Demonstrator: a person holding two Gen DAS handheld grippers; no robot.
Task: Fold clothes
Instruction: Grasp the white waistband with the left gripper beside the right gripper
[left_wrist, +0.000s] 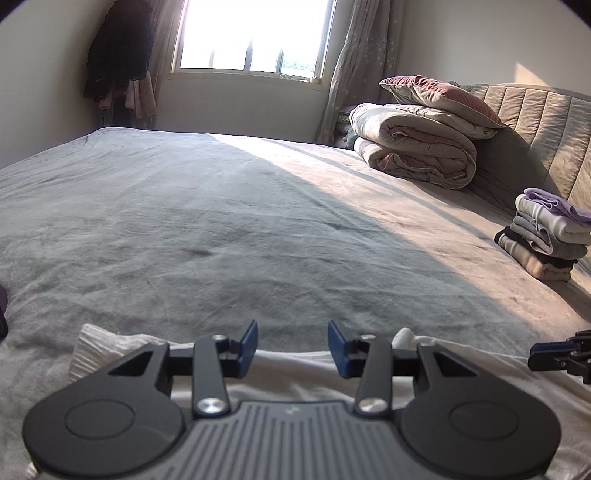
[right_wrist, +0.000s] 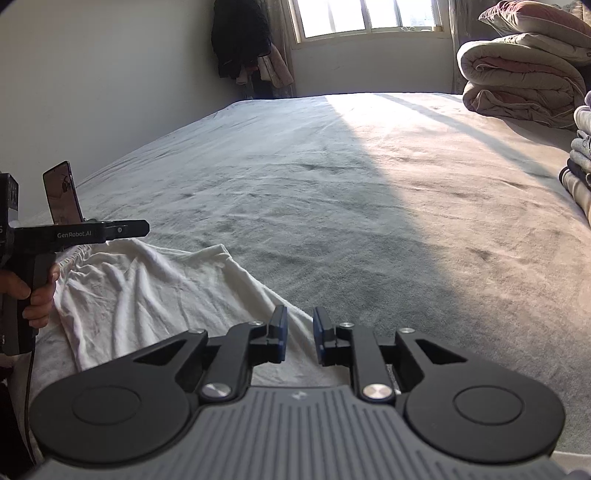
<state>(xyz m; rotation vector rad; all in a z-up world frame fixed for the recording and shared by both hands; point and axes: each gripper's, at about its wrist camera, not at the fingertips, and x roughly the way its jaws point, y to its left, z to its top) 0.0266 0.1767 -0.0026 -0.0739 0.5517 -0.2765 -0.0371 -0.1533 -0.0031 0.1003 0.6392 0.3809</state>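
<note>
A: Where is the crumpled white cotton garment (right_wrist: 147, 295) seen?
B: Spread flat on the grey plush bed (right_wrist: 332, 203), beneath both tongs.
A: The tongs?
B: Left tongs (left_wrist: 291, 347) and right tongs (right_wrist: 300, 334) are parted, nothing gripped. Folded clothes are stacked (left_wrist: 546, 236) well apart.

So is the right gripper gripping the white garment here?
Apart. In the right wrist view the right gripper has open jaws with a clear gap, and the white garment lies flat below.
</note>
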